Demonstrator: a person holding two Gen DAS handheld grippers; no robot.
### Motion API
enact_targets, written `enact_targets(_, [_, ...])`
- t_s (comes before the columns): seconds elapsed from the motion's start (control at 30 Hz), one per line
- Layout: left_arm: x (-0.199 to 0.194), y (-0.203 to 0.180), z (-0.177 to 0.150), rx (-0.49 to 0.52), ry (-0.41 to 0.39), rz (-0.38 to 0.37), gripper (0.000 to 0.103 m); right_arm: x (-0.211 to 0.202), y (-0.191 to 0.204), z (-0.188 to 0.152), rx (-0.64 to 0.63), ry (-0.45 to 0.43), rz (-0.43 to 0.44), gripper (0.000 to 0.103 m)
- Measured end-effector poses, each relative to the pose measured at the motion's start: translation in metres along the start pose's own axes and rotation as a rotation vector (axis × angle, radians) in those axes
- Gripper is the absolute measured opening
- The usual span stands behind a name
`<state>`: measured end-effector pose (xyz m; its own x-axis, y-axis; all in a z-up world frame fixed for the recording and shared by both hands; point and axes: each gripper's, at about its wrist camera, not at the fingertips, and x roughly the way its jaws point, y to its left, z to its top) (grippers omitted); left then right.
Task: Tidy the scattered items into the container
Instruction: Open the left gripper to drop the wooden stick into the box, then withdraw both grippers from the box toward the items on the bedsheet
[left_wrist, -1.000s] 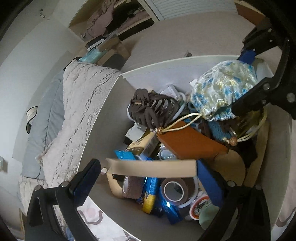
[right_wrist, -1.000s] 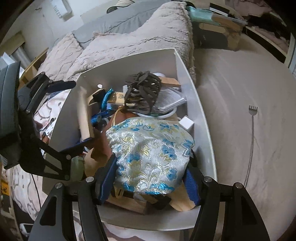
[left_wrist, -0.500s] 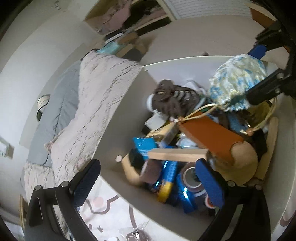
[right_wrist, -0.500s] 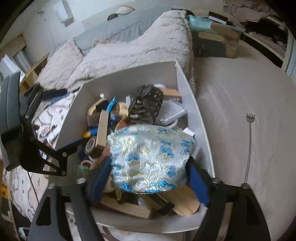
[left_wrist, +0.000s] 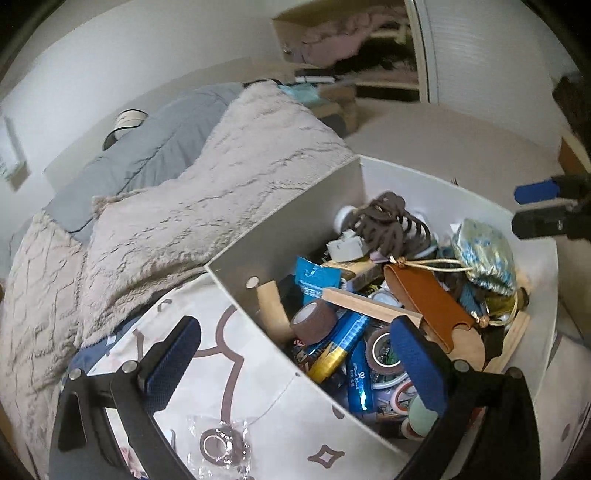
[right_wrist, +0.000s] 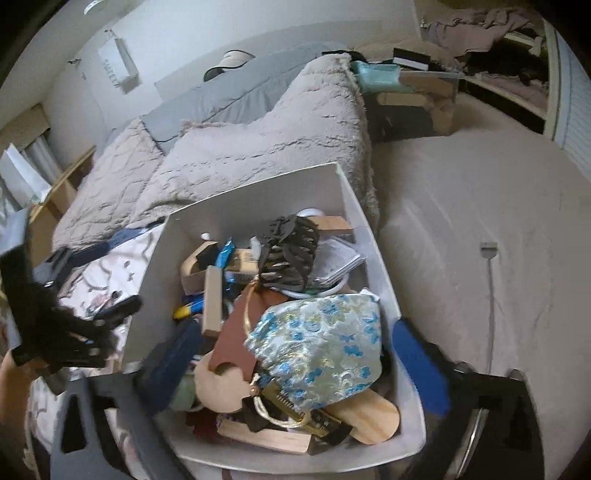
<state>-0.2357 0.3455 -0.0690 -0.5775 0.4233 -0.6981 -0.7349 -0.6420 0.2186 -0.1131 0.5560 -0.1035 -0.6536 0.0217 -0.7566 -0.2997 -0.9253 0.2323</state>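
Brocade pouch dropped in the full container, both grippers empty.

Right gripper (right_wrist: 295, 365) stands with its jaws wide apart, having just been opening; the blue-and-gold brocade pouch (right_wrist: 325, 347) lies between them at the lower centre of the right wrist view, clear of both pads, resting on the heap inside the white container (right_wrist: 376, 258). In the left wrist view the left gripper (left_wrist: 295, 362) also has its jaws apart with nothing between the pads, straddling the container's near wall (left_wrist: 258, 332) at the lower centre of the frame. A dark claw hair clip (left_wrist: 391, 221) tops the pile toward the upper right, with a tan leather case (left_wrist: 428, 306) and a brown tape roll (left_wrist: 314, 321) below it. A bagged tape roll (left_wrist: 218, 446) lies outside the container on the patterned sheet (left_wrist: 221, 369) at the bottom of the frame.
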Motion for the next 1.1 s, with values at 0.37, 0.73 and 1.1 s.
enact_targets(0.37, [-0.031, 0.039, -0.012, -0.175, -0.083, 0.044, 0.103, -0.002, 0.006, 0.002, 0.052, -0.059, -0.039, 0.103])
enact_targets(0.73, [-0.059, 0.079, -0.033, -0.328, -0.132, 0.122, 0.103, -0.004, 0.037, 0.004, 0.036, -0.085, -0.032, 0.103])
enact_targets(1.1, [-0.086, 0.113, -0.066, -0.367, -0.129, 0.186, 0.103, 0.0, 0.093, 0.008, 0.005, -0.079, 0.03, 0.103])
